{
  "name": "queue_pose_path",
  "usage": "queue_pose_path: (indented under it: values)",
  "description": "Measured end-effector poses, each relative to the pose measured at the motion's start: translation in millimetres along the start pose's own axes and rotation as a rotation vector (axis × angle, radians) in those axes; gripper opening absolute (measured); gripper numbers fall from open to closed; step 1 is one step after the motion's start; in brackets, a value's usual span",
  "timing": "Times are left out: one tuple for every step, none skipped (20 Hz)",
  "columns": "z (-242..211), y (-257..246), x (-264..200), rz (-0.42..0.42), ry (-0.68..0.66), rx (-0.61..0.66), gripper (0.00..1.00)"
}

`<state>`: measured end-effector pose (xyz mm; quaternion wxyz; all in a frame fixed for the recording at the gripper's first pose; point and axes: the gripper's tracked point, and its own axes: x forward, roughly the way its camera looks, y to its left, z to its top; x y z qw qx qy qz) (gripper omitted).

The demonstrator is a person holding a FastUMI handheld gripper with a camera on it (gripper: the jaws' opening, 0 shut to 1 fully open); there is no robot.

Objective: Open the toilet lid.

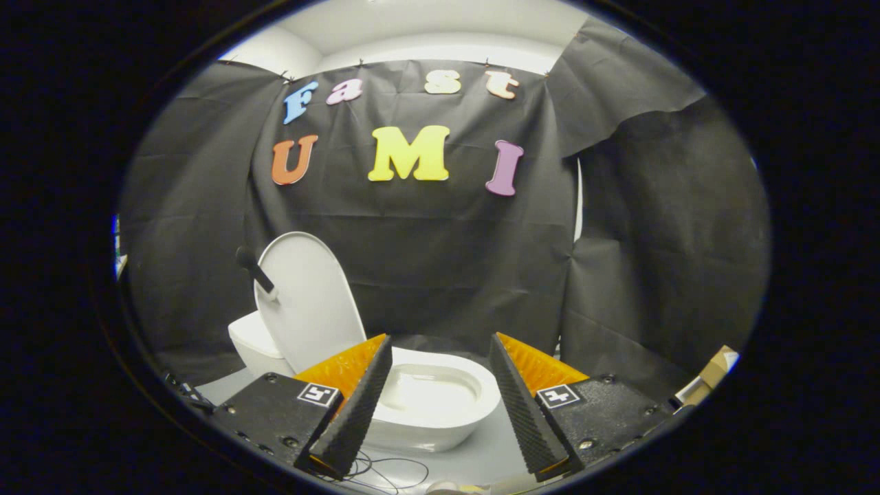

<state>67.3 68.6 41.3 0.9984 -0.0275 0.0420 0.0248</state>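
Toilet (440,412) sits on a grey tabletop (491,457), just ahead of the fingers and showing between them; bowl (430,392) is oval, long axis running from near right to far left toward the hinge; bowl interior white, looks dry, nothing visible inside. Lid (309,302) is already raised, standing nearly upright at the far left end of the toilet, leaning slightly back and left; its long axis runs up and down, rounded end on top, inner face turned toward the camera and right. A short dark handle (254,269) sticks out from the lid's left edge, angled up and left. Tank (251,344) sits behind and left of the lid, partly hidden by it.

Gripper (440,405) jaws spread wide, nothing between them but open air and the bowl beyond; neither finger touches the toilet. Left finger (357,412) overlaps the bowl's near left rim in view, whether touching I cannot tell, looks apart; right finger (526,412) stands just right of the bowl.

Thin wire (385,471) lies looped on the tabletop near the fingers, in front of the toilet base. A cardboard box (715,371) sits at far right by the cloth wall (447,261); black cloth hangs behind everything.
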Motion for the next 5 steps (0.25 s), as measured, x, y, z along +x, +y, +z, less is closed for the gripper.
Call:
queue_pose_path:
  values:
    - [-5,-6,-4,0.001,-0.008,0.012,0.90]
    - [-11,-13,-6,-0.006,-0.005,0.022,0.90]
    - [-16,-23,-8,-0.022,0.005,0.039,0.90]
    - [-20,-31,-10,-0.026,0.011,0.064,0.90]
    - [-25,-35,-13,-0.024,0.015,0.090,0.90]
